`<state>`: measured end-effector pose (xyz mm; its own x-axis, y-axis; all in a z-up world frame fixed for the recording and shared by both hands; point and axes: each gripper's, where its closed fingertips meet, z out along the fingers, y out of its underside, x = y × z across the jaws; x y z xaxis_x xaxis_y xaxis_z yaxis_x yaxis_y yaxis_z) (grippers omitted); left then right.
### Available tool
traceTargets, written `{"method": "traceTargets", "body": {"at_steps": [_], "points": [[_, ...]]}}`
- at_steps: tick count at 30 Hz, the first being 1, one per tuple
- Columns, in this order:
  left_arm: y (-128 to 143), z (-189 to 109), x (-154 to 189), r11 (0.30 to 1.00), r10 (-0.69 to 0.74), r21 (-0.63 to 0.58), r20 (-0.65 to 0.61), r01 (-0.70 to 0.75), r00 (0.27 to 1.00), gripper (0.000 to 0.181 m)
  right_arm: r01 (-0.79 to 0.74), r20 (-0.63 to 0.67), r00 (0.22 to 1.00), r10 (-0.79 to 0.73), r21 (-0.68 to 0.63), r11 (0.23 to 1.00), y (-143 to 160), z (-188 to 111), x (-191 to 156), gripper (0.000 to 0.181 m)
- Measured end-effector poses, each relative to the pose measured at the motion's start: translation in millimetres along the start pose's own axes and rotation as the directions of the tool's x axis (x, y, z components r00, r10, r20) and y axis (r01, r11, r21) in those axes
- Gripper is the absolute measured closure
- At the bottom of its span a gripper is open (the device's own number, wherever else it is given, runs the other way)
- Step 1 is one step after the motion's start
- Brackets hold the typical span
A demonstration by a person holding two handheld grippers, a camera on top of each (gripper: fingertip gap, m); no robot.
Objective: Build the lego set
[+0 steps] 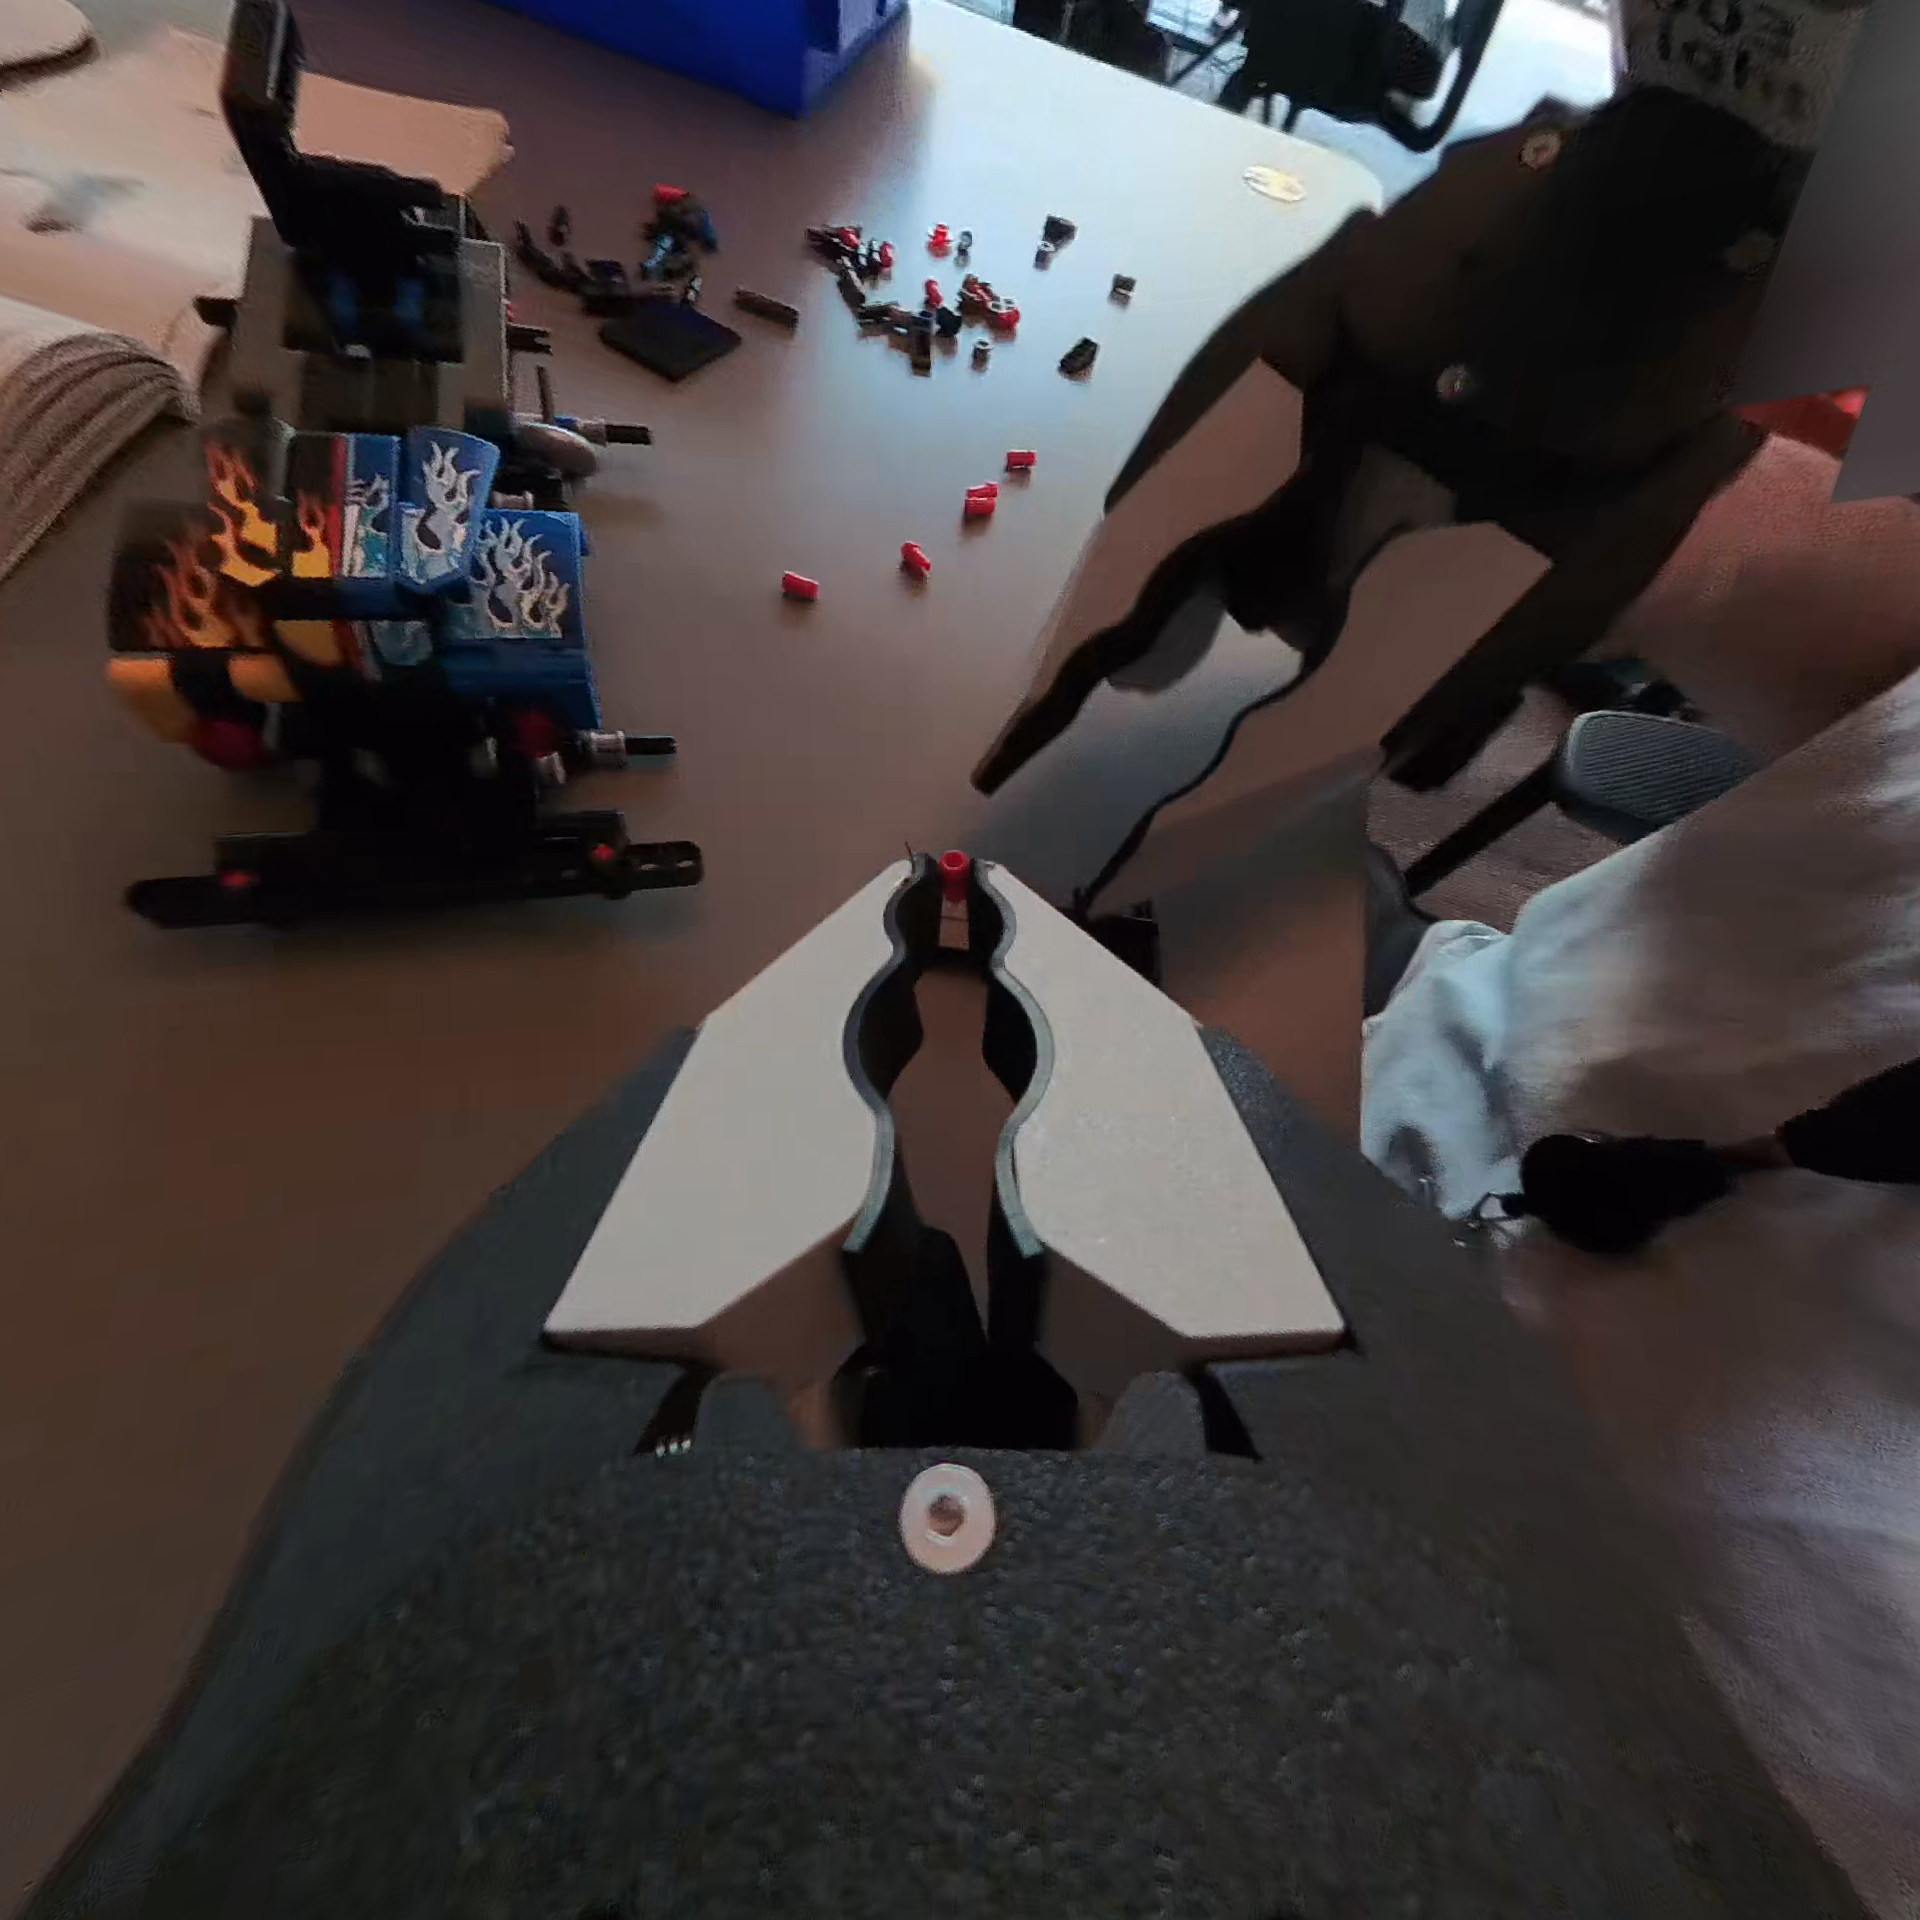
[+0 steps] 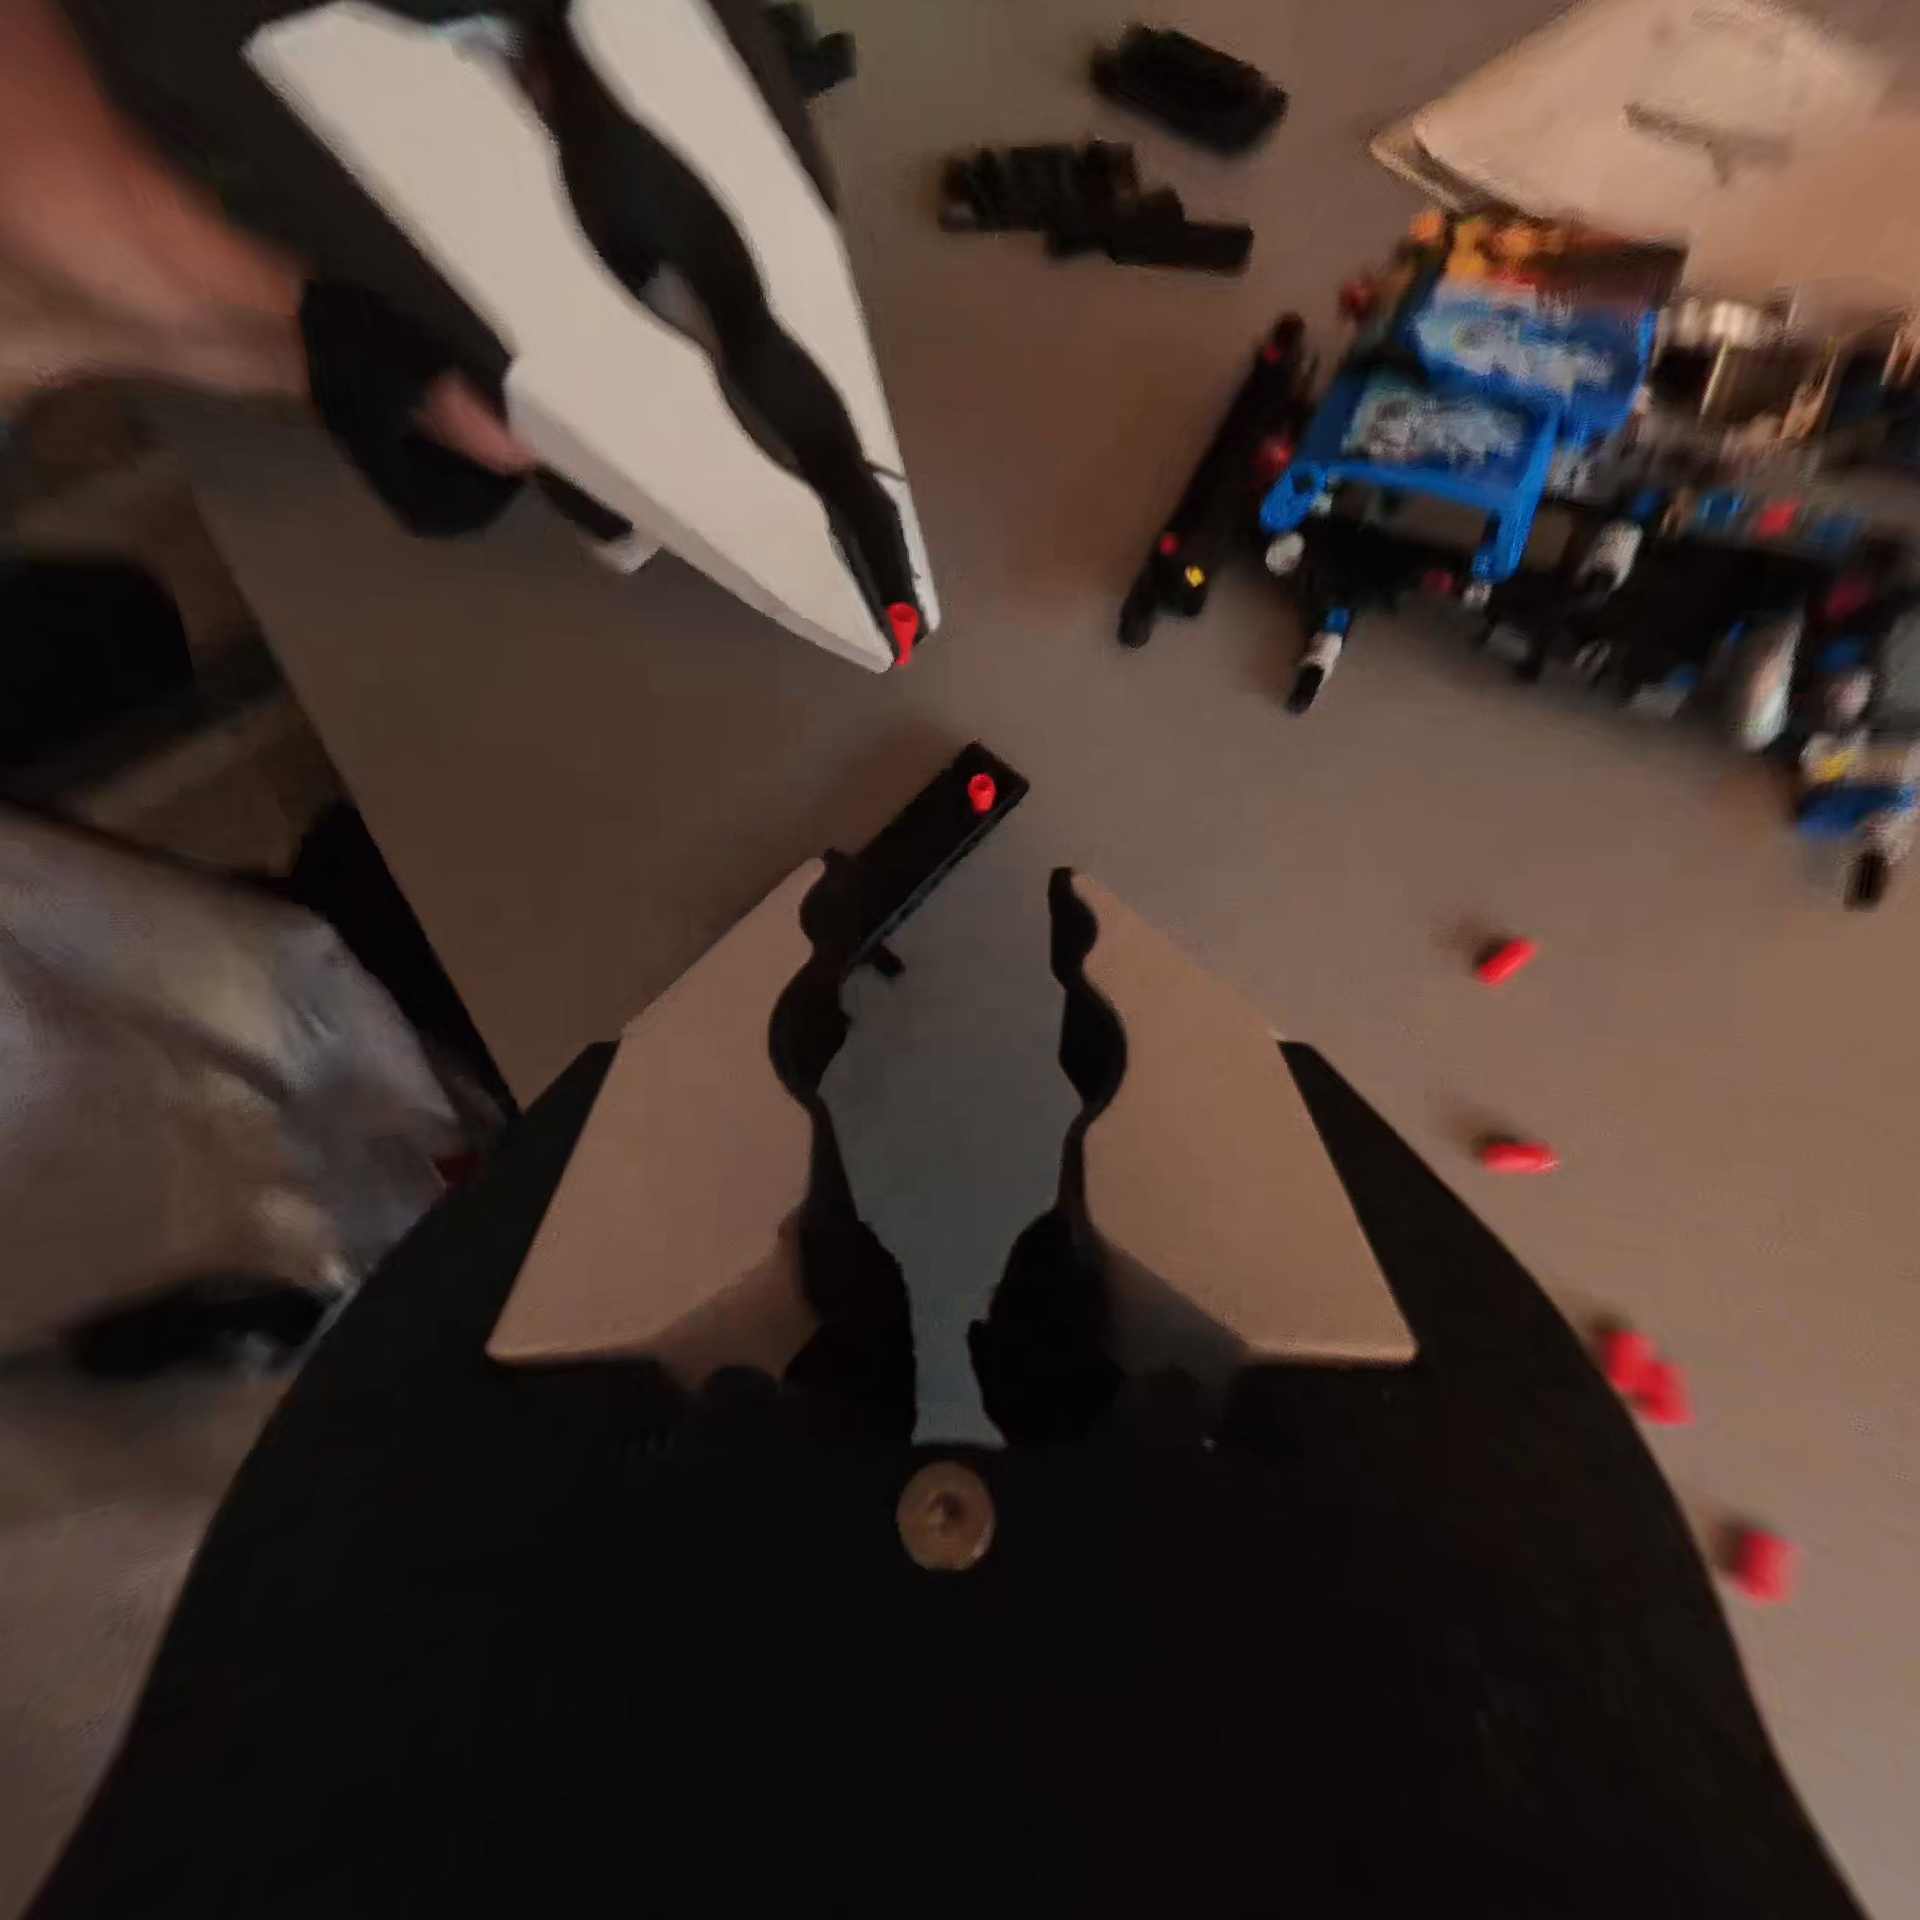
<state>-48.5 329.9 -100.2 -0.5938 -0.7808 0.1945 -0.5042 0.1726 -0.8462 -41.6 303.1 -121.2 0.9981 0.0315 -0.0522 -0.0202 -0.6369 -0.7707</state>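
**Brown tabletop, two pins, one beam: lining up the next peg**

Brown table (image 1: pixel 852 727) fills both views, and over its near edge we hold the step's small parts. The red pin (image 1: pixel 953 864) sits pinched at the very tips of our left gripper (image 1: pixel 951 883), its fingers pressed in on it so only the head shows. In the right wrist view the same pin points down toward a short black beam (image 2: pixel 920 847), which already carries a second red pin (image 2: pixel 980 790) near its far end. Our right gripper (image 2: pixel 935 904) has its fingers spread; the beam lies against the left finger, and we cannot tell whether the right finger touches it, so the hold looks loose at best.

We judge the step to be seating the left pin in a free hole of that beam. Doing it well means firming the right grip first, then turning the beam so a hole faces the pin squarely, bringing the pin in along the hole's axis, and pushing straight without twisting. A skewed approach could flick the pin out of the tips.

Farther out, the half-built model (image 1: pixel 364 582) with blue and orange flame panels stands to the left, well apart. Loose red pins (image 1: pixel 977 499) and a scatter of dark pieces (image 1: pixel 914 301) lie beyond, and a blue bin (image 1: pixel 727 42) sits at the far edge.
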Motion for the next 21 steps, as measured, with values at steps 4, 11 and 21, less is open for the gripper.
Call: {"method": "traceTargets", "body": {"at_steps": [4,11,21], "points": [[-2,-2,-4,0.999,0.009,0.032,0.064,-0.011,0.998,0.178,-0.182,-0.1,0.978,0.183,0.026,0.983,3,18,-7,0.136],[6,-1,0,0.993,0.119,0.023,0.038,-0.12,0.992,0.178,-0.119,-0.303,0.946,0.114,0.002,0.993,7,28,1,0.157],[-3,-3,-7,0.953,0.292,0.062,0.083,-0.298,0.953,0.178,-0.028,-0.305,0.951,0.055,0.094,0.995,-13,24,0,0.166]]}}
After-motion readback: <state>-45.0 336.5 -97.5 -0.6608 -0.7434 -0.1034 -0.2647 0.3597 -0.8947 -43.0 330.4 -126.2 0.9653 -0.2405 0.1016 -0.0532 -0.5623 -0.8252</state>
